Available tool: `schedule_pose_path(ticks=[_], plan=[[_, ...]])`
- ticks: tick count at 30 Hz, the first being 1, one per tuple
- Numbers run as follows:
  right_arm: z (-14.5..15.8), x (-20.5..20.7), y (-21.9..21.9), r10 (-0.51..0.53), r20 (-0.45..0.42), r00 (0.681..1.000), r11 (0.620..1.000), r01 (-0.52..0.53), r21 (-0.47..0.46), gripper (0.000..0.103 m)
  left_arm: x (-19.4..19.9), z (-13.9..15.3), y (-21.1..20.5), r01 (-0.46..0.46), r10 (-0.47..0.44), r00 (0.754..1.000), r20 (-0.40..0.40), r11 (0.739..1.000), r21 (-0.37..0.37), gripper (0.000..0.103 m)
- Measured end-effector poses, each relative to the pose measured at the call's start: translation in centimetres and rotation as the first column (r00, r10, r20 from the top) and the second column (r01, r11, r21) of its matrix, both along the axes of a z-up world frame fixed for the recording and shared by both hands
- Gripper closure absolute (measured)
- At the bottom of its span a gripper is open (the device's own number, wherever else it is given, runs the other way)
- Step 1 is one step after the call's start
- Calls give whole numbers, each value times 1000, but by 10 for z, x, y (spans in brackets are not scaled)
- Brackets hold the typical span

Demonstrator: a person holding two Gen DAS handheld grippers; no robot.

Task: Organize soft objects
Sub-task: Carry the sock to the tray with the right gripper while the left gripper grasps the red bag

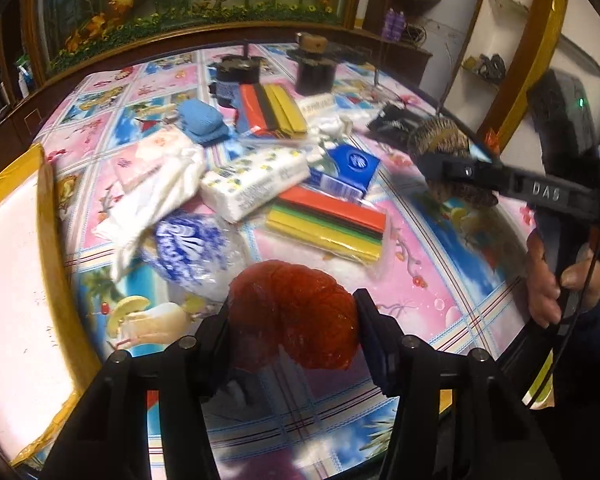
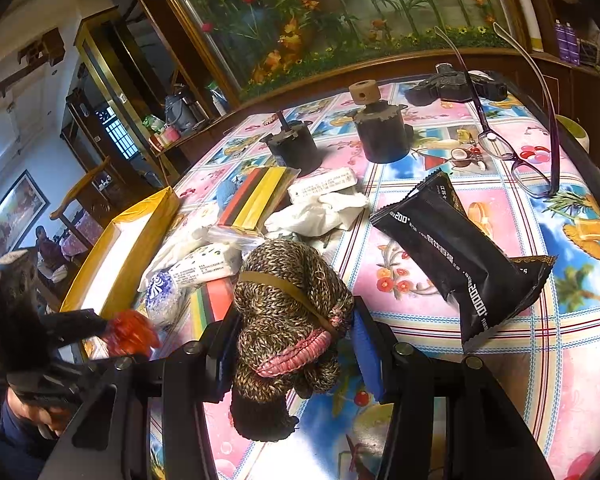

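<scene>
Red crinkly mesh bundle (image 1: 296,314) pinched between the pads of the left gripper (image 1: 294,320), raised clear of the tablecloth (image 1: 440,280). Brown knitted roll (image 2: 288,316), bound by a tan band and showing pink trim, clamped in the right gripper (image 2: 290,344), also off the cloth. Just ahead of the left gripper: a blue-printed white packet (image 1: 192,248), a strip pack of coloured clay (image 1: 328,222), a tissue pack (image 1: 256,180) and a blue box (image 1: 348,168). Off to its left, a yellow-rimmed white box (image 1: 40,208). Ahead and right of the right gripper: a black foil pouch (image 2: 456,248), then eyeglasses (image 2: 512,160). Further on, two dark cylinders (image 2: 384,136). Beyond the table edge, a dark wood cabinet under a flower mural (image 2: 340,12).
</scene>
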State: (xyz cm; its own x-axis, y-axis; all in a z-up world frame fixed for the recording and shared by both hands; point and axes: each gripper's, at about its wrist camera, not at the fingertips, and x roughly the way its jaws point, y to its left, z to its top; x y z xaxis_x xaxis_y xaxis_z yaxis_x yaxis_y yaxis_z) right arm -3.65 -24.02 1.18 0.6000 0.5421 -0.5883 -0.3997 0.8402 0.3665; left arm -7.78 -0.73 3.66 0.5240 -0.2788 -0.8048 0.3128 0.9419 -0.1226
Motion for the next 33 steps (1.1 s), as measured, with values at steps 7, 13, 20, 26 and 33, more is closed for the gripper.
schedule_pose_path(ticks=[7,13,20,26,33], plan=[[4,-1,10,13,-23,1000,1000,-12,18,49,-3,23,49,-104,106,993,46,994,-44,49],[32,-10,52,103,20,995,995,-102,-21,49,-9,45,112,-234,240,966,92,969,-75,49],[57,-14,129,258,20,966,966,-257,-39,49,-18,60,174,-358,368,921,127,929,-95,49],[76,-1,195,336,-20,942,941,-336,-38,49,-12,74,214,-420,431,893,130,902,-100,49],[97,54,285,361,-74,929,931,-364,-30,49,31,82,255,-484,491,865,107,871,-81,49]])
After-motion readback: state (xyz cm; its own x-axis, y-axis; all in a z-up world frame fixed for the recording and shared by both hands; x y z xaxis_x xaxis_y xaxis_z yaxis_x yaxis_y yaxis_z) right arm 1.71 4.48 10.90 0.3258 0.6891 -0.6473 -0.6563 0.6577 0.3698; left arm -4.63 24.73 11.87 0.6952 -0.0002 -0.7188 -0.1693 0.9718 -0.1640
